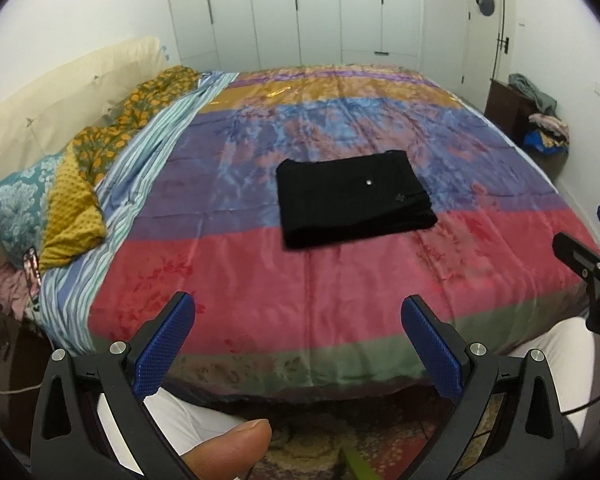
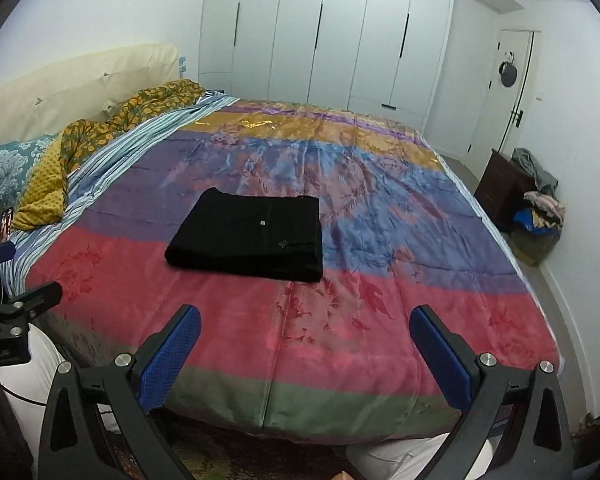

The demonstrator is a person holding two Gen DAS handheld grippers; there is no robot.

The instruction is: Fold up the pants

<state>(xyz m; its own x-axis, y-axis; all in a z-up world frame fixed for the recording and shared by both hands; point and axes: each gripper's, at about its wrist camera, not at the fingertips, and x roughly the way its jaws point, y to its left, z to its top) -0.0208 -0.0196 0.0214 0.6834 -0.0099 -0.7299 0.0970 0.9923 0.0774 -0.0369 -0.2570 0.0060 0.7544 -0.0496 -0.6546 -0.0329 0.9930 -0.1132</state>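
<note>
Black pants [image 1: 354, 198] lie folded into a flat rectangle on the colourful striped bedspread [image 1: 260, 280], near the middle of the bed; they also show in the right wrist view [image 2: 252, 240]. My left gripper [image 1: 298, 312] is open and empty, held over the near edge of the bed, well short of the pants. My right gripper [image 2: 306, 324] is open and empty, also back at the near edge. The right gripper shows at the right edge of the left wrist view [image 1: 592, 264], and the left gripper shows at the left edge of the right wrist view [image 2: 16, 308].
Pillows and a yellow floral blanket [image 1: 112, 136] are piled at the cream headboard [image 1: 60, 92] on the left. White wardrobes [image 2: 340, 40] stand behind the bed. A dark cabinet with a pile of clothes [image 2: 536, 196] stands at the right wall.
</note>
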